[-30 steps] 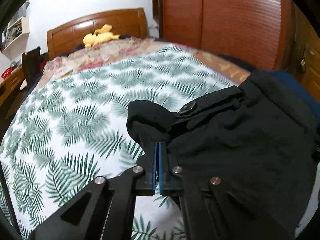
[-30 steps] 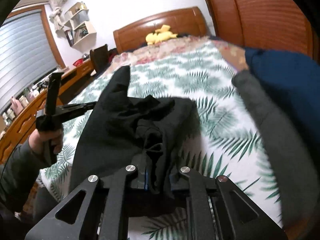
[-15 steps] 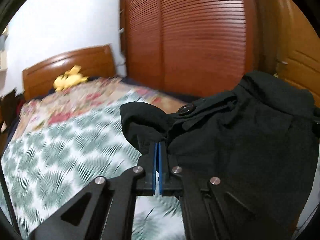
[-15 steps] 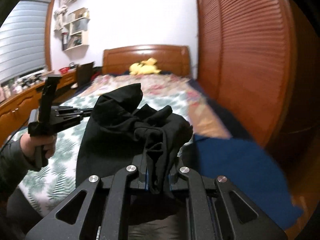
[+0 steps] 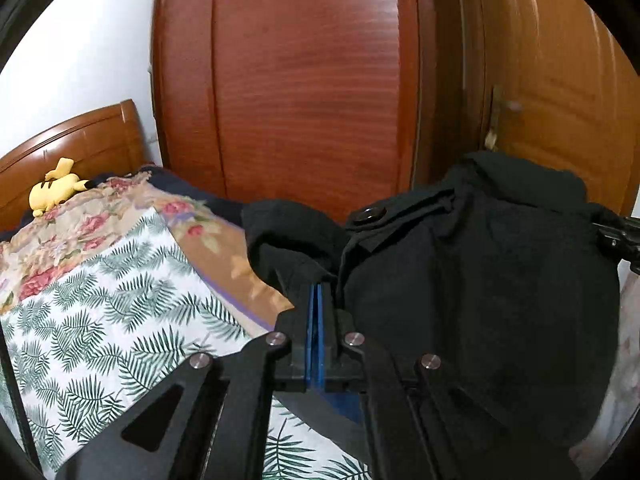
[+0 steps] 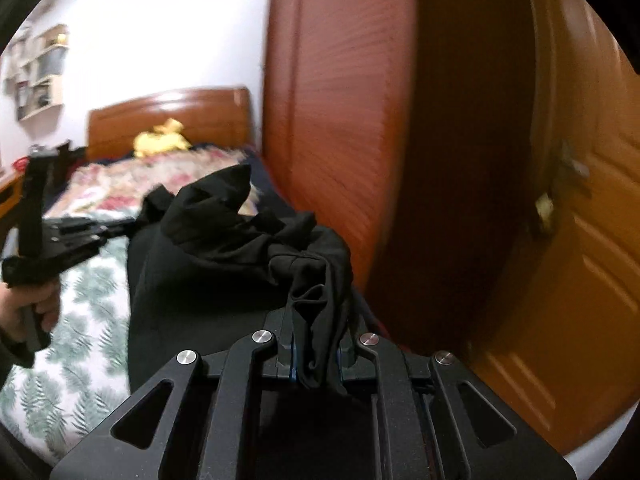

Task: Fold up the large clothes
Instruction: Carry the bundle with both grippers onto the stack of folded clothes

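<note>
A large black garment point(image 5: 480, 288) with a dark button point(image 5: 366, 214) at its waistband hangs in the air between both grippers, beside the bed. My left gripper point(image 5: 315, 290) is shut, its blue pads pinching the garment's edge just below the button. My right gripper point(image 6: 316, 344) is shut on a bunched fold of the same black garment point(image 6: 224, 264), which spills over its fingers and hides their tips. In the right wrist view the left gripper point(image 6: 76, 236) is at the left, held by a hand point(image 6: 24, 312). The right gripper's tip point(image 5: 618, 236) shows at the left wrist view's right edge.
The bed with a palm-leaf sheet point(image 5: 100, 320) and floral cover lies at the left, a yellow plush toy point(image 5: 56, 190) by its wooden headboard. A red-brown slatted wardrobe point(image 5: 300, 80) stands straight ahead, and an orange wooden door point(image 6: 580, 240) with a handle to the right.
Both grippers have swung right and upward with the black garment, away from the bed towards the wardrobe and door. The blue and grey clothes seen earlier are out of view.
</note>
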`<act>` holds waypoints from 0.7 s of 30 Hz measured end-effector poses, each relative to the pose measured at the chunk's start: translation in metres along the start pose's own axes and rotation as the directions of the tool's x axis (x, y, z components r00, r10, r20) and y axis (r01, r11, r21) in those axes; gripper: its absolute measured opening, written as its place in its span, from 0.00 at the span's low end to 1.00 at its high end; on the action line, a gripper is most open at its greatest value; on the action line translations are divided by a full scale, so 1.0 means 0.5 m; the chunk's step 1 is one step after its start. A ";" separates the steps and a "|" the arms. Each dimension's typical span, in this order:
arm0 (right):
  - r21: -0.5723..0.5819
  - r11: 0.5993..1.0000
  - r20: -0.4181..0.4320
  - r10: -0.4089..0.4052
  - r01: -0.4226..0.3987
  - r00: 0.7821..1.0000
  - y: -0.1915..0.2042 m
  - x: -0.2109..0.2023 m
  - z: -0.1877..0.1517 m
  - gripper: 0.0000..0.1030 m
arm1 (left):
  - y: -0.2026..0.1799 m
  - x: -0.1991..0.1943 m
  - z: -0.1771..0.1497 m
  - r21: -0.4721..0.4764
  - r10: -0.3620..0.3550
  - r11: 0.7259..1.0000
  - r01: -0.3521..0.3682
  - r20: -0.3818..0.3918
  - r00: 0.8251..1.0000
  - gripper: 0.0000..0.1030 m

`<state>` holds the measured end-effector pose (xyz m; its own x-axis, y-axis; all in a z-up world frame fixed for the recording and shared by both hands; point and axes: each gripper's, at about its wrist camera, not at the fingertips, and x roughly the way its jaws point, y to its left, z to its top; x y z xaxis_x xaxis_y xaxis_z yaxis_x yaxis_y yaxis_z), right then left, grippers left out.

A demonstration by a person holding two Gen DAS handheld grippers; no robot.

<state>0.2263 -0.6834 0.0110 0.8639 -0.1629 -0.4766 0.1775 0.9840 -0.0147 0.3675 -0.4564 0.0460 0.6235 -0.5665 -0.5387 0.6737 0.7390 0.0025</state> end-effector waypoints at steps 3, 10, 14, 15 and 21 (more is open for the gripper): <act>0.045 0.997 -0.100 -0.057 0.062 0.993 -0.041 0.060 -0.051 0.14 | -0.007 0.021 -0.020 0.006 0.010 1.000 -0.010 -0.024 1.000 0.00; 0.056 0.978 -0.110 -0.193 0.200 0.975 -0.073 0.063 -0.075 0.72 | -0.025 -0.004 -0.050 0.025 -0.045 0.999 0.046 -0.032 0.998 0.03; 0.087 0.983 -0.025 -0.158 0.160 0.987 -0.073 0.023 -0.037 0.73 | -0.028 -0.029 -0.064 0.000 -0.087 0.996 0.087 -0.032 0.996 0.09; 0.077 0.987 0.005 -0.140 0.139 0.990 -0.069 0.014 -0.033 0.73 | -0.030 -0.039 -0.067 -0.004 -0.093 0.996 0.093 -0.027 0.995 0.12; -0.014 0.999 -0.013 0.047 -0.047 0.999 0.015 0.044 -0.010 0.40 | -0.033 -0.076 -0.080 -0.004 -0.099 0.995 0.099 -0.013 0.995 0.21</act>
<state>0.2443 -0.6793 -0.0041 0.8652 -0.1154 -0.4879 0.1299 0.9915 -0.0041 0.3169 -0.4326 0.0325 0.5485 -0.6321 -0.5474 0.7305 0.6808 -0.0541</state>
